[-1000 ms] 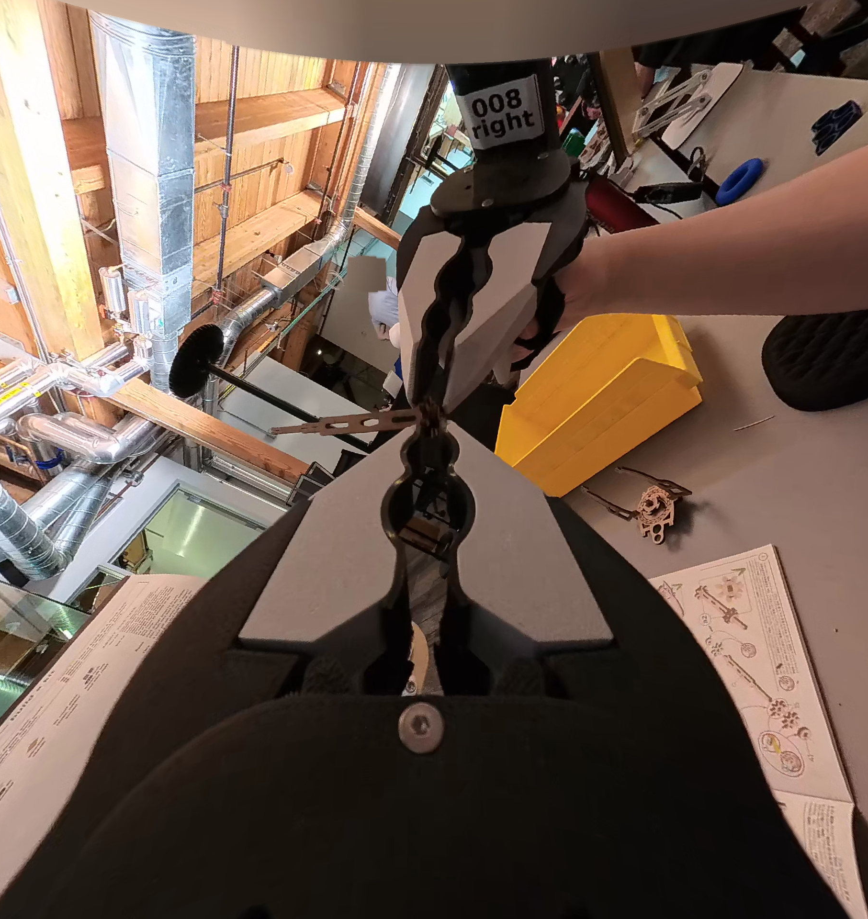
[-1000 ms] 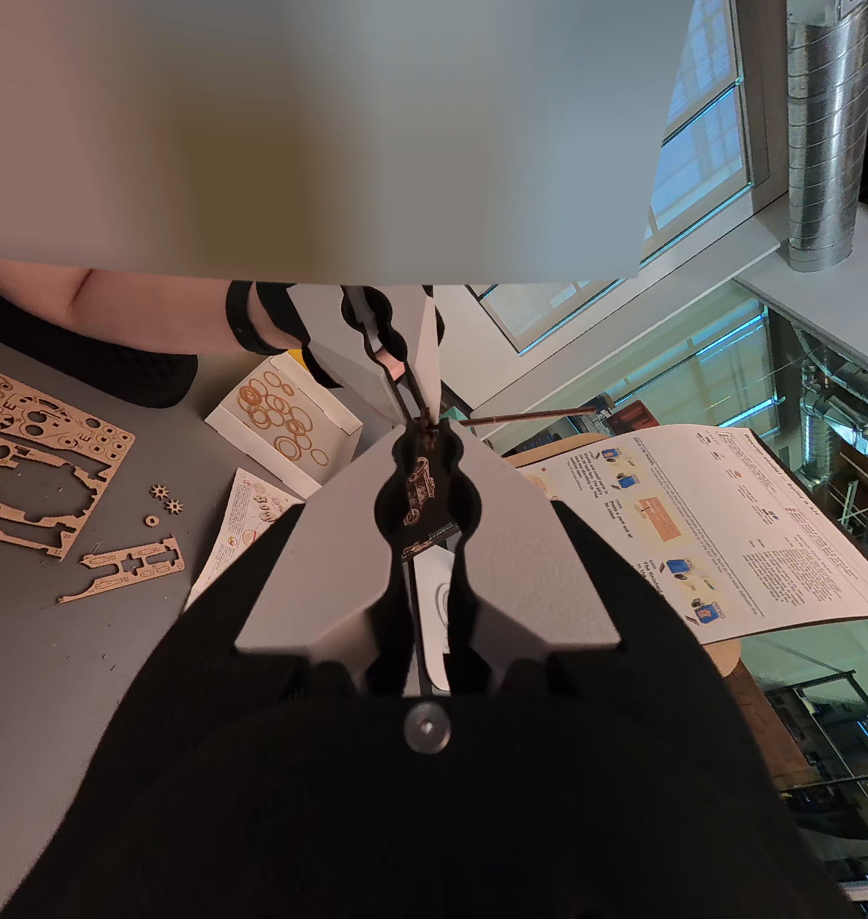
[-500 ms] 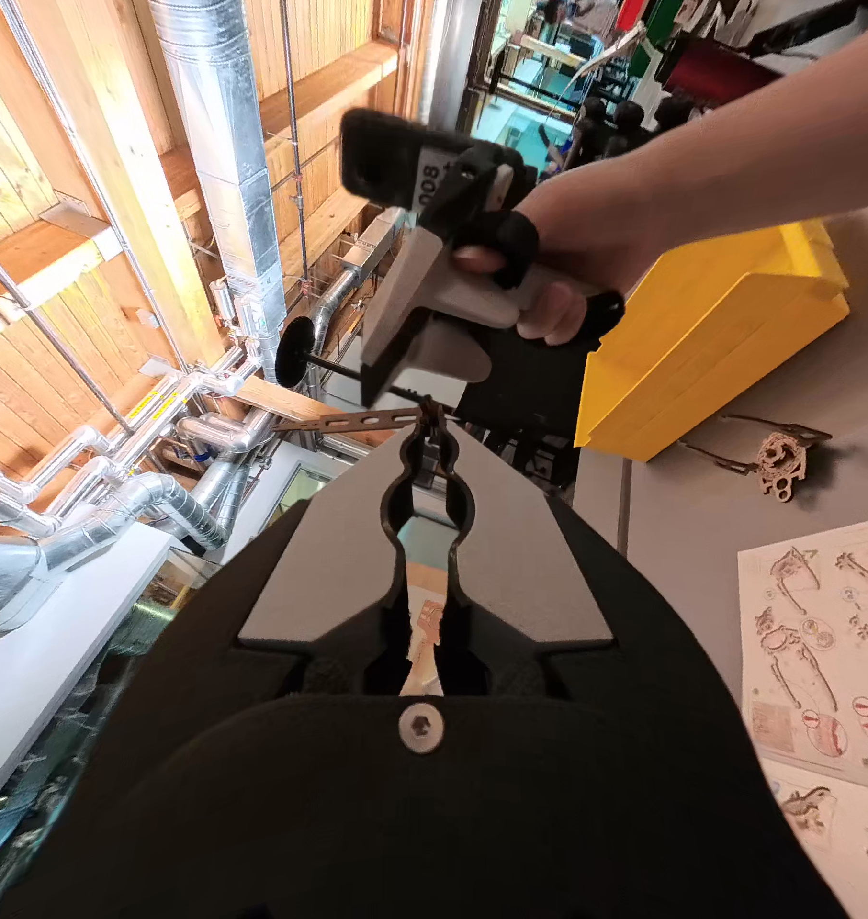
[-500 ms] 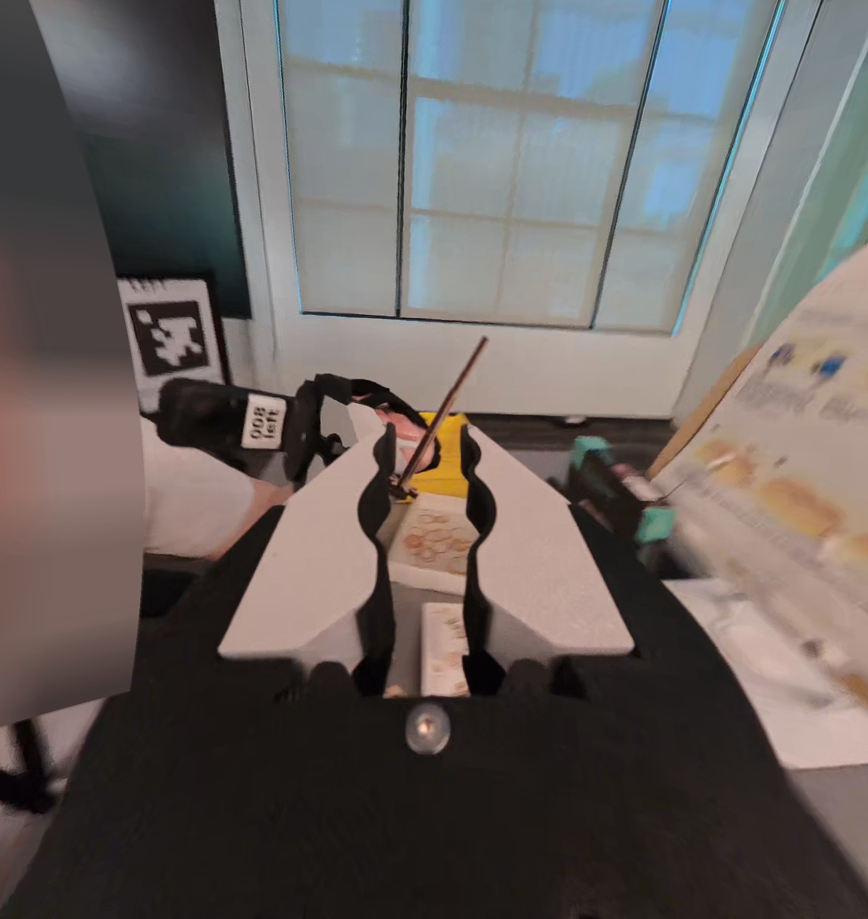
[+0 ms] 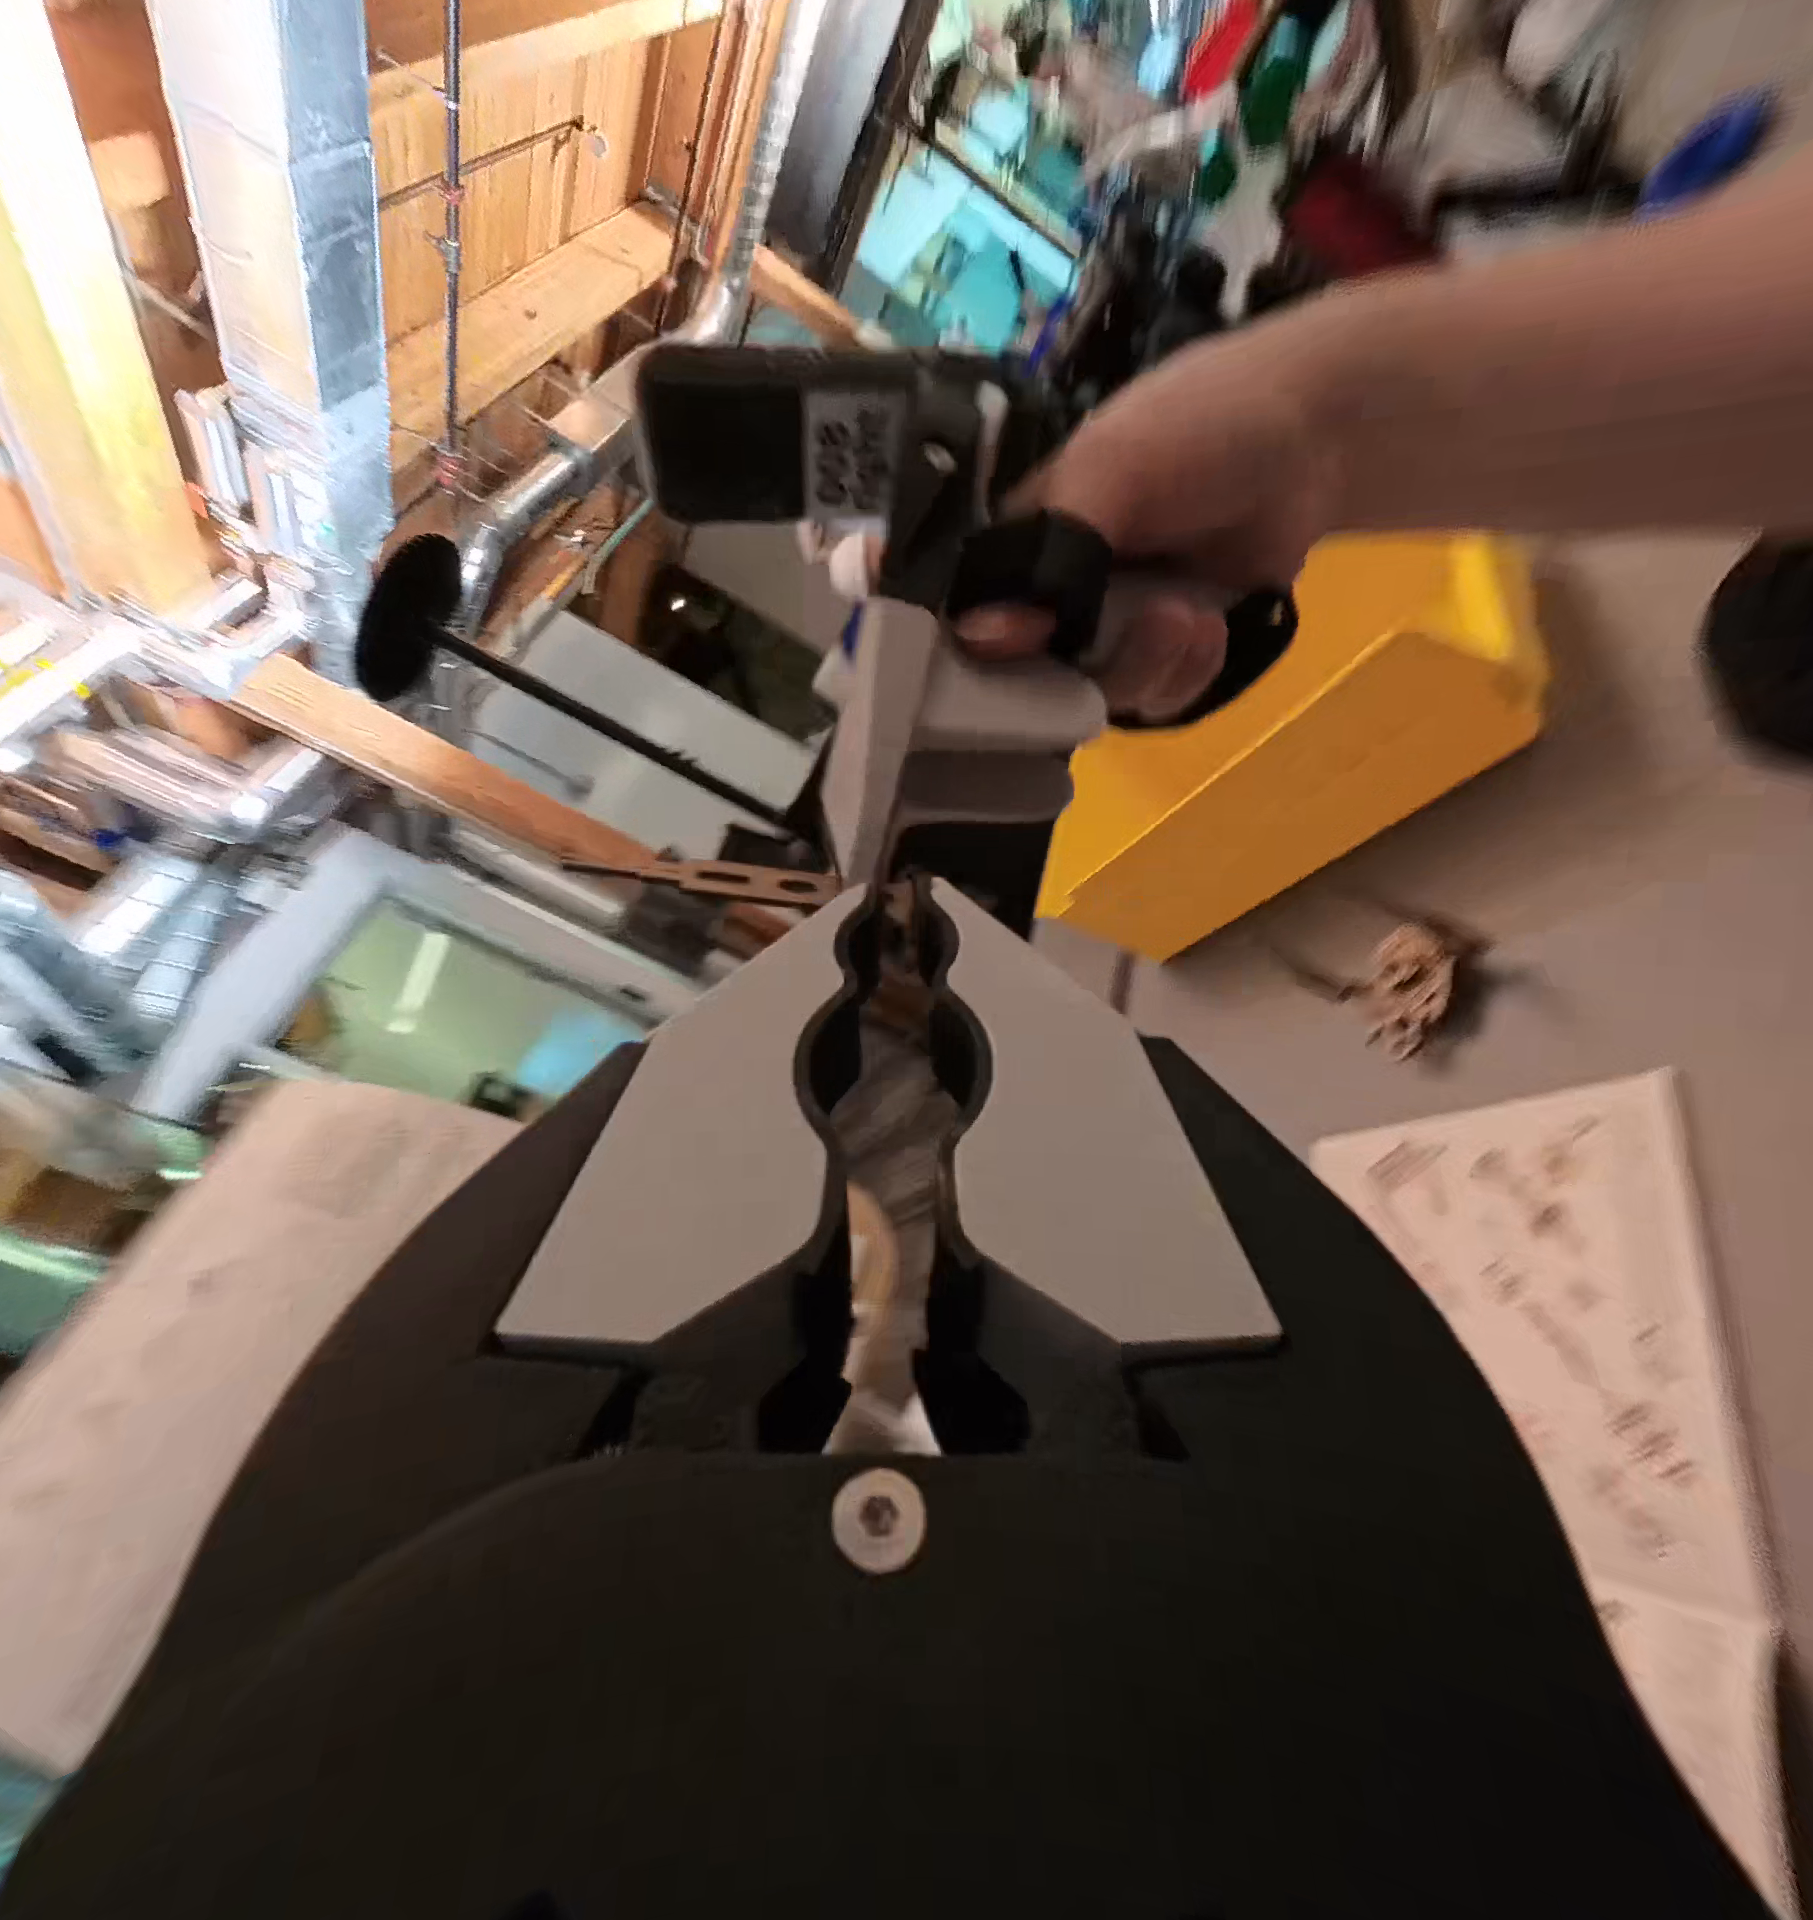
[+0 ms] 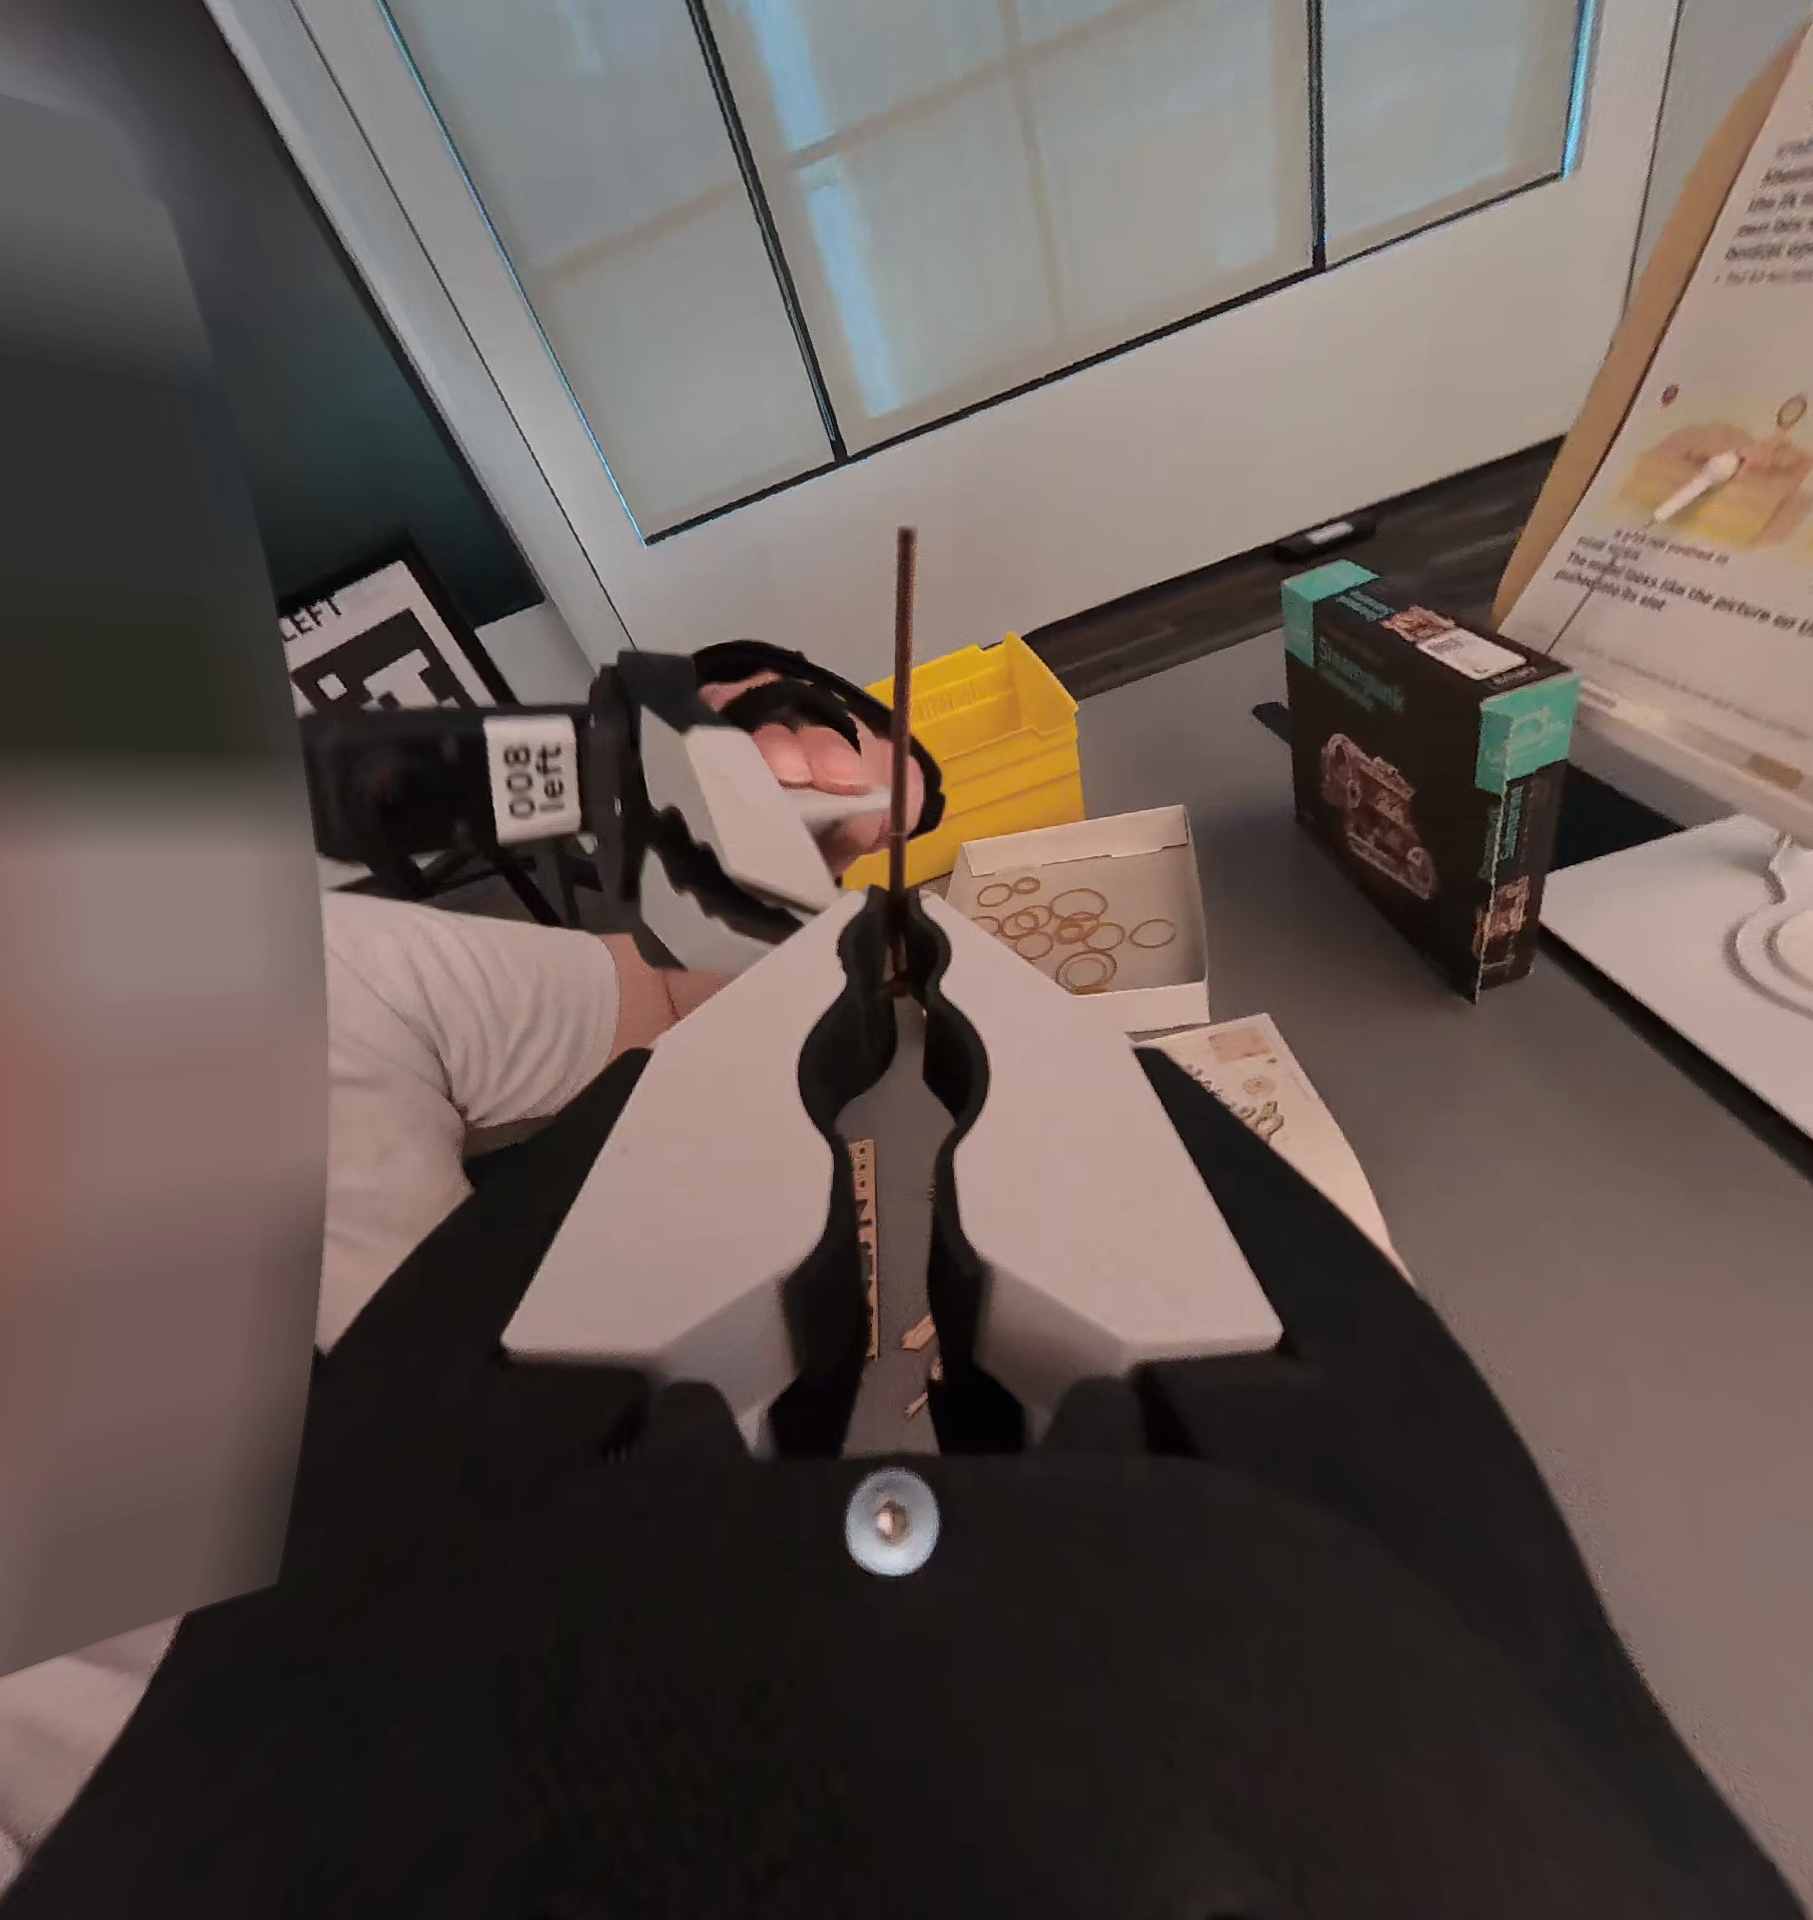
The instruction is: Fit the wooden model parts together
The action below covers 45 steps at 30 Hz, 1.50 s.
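Left gripper (image 5: 894, 891) and right gripper (image 6: 894, 906) meet tip to tip in the air, each clamped on a thin wooden part.

The left gripper's fingers are closed on a flat slotted strip (image 5: 715, 879) that sticks out sideways to its left; in the right wrist view the right gripper pinches the foot of a slim dark rod (image 6: 902, 717) that stands upright from its tips, crossing in front of the left gripper (image 6: 777, 831). The right gripper (image 5: 871, 810) points down onto the left one's tips. Below on the grey table (image 6: 1401, 1195) lie a yellow bin (image 6: 985, 727), a white box of rings (image 6: 1078, 920), a dark kit box (image 6: 1421, 779), an instruction sheet (image 5: 1546, 1299) and a loose wooden piece (image 5: 1411, 987).
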Motion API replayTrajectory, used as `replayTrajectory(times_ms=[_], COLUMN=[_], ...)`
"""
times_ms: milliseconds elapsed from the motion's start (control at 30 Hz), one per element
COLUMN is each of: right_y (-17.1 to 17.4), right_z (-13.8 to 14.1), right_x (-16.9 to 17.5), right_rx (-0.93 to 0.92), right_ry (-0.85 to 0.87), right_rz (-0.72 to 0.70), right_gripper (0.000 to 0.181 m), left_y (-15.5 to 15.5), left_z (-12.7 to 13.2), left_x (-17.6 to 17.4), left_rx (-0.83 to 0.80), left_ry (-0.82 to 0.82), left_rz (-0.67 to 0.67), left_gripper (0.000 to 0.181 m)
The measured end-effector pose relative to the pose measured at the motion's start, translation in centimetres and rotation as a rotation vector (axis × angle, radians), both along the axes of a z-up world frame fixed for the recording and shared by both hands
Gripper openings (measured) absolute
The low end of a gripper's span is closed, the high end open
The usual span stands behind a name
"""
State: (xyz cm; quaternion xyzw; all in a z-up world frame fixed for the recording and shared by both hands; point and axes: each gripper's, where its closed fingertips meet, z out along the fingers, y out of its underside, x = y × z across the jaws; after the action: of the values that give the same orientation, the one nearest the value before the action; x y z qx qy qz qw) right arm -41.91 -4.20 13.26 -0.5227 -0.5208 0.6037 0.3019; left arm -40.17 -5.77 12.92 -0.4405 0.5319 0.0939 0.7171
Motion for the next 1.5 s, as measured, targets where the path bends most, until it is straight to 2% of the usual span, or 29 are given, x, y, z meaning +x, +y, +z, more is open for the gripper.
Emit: replayTrajectory(times_ms=[100, 200, 300, 433, 500, 667, 767, 833, 933, 1033, 1100, 1167, 1300, 1367, 1433, 1500], right_y=[0.4, -0.3, -0.9, -1.0, -1.0, -0.6, -0.1, 0.4, 1.0, 1.0, 0.5, 0.1, -0.5, -0.4, -0.6, -0.5], right_z=[-0.3, -0.7, -1.7, -3.0, -3.3, -3.7, -2.7, -1.5, 0.3, 1.8, 1.8, 1.5, 1.3, 1.0, 1.1, 1.3], right_x=[0.0, -0.1, -0.6, -1.1, -1.2, -1.4, -1.5, -1.6, -1.5, -1.5, -1.9, -2.2, -2.7, -2.9, -2.9, -2.8], right_rx=[-0.067, -0.1, -0.06, 0.004, 0.019, 0.03, 0.069, 0.126, 0.301, 0.575, 0.747, 0.87, 0.984, 1.013, 1.039, 1.05], right_ry=[-0.016, -0.039, -0.089, -0.149, -0.163, -0.178, -0.112, -0.029, 0.112, 0.254, 0.28, 0.277, 0.284, 0.266, 0.286, 0.284], right_rz=[0.006, 0.058, 0.067, 0.056, 0.052, 0.031, -0.004, -0.037, -0.112, -0.245, -0.3, -0.338, -0.37, -0.39, -0.397, -0.41], right_gripper=[0.0, 0.0, 0.0, 0.0, 0.0, 0.0, 0.004, 0.028, 0.043, 0.044, 0.043, 0.034, 0.032, 0.027, 0.015, 0.012], left_y=[-0.1, 1.6, 2.5, 2.6, 2.2, 2.3, 2.4, 2.8, 2.9, 2.5, 2.3, 2.0, 1.3, 1.0, 0.9, 0.8], left_z=[2.6, 2.9, 2.0, 0.4, 0.1, -0.1, 1.2, 2.6, 4.3, 5.1, 5.3, 5.3, 5.6, 5.6, 5.6, 5.6], left_x=[-1.7, -3.4, -3.3, -2.2, -1.8, -1.9, -2.7, -4.1, -6.2, -6.9, -6.8, -6.4, -5.8, -5.3, -5.0, -4.9], left_rx=[-0.212, -0.489, -0.677, -0.81, -0.827, -0.785, -0.722, -0.65, -0.625, -0.666, -0.671, -0.678, -0.67, -0.688, -0.694, -0.695], left_ry=[-0.306, -0.56, -0.681, -0.681, -0.653, -0.62, -0.692, -0.798, -0.969, -1.097, -1.133, -1.131, -1.134, -1.12, -1.118, -1.113], left_rz=[-0.101, -0.161, -0.258, -0.325, -0.356, -0.316, -0.312, -0.292, -0.324, -0.403, -0.43, -0.441, -0.463, -0.476, -0.488, -0.492], left_gripper=[0.008, 0.018, 0.022, 0.017, 0.004, 0.003, 0.001, 0.0, 0.0, 0.0, 0.0, 0.0, 0.0, 0.0, 0.0, 0.0])
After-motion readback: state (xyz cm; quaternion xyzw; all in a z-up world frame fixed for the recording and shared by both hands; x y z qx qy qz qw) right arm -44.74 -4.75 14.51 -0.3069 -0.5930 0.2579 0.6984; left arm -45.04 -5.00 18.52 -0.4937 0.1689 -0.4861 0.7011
